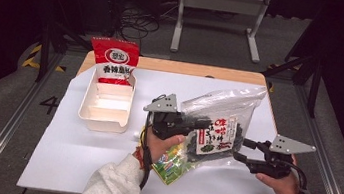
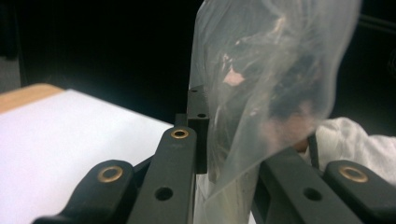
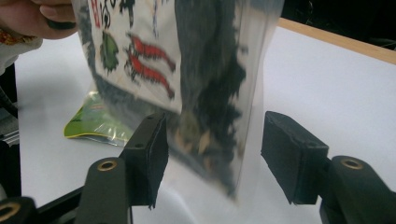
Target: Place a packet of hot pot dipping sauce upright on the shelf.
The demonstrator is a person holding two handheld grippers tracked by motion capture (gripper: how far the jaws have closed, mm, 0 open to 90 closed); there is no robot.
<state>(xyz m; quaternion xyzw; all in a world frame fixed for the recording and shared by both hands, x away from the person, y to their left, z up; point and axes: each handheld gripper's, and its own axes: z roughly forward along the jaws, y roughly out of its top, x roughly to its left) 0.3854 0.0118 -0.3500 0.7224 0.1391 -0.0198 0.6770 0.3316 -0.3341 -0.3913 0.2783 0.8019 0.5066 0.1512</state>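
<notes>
Clear plastic bag (image 1: 216, 125) with dark dried stuff and a red-lettered label, lifted off the white table (image 1: 66, 154), at about 4 o'clock from table centre in the high view. Left claw (image 1: 202, 124) clamped tight on the bag's left side; in the left gripper view the film (image 2: 261, 93) is pinched between the black jaws. Right claw (image 1: 243, 150) at the bag's lower right corner, jaws apart with the bag edge (image 3: 210, 116) hanging between them, pads not pressing it. Green-yellow packet (image 1: 171, 165) lies on the table under the bag, 6 o'clock of it. White compartment tray (image 1: 107, 101) at 9 o'clock of the bag, well apart. Red snack bag (image 1: 114, 59) stands at the tray's far end, 12 o'clock.
</notes>
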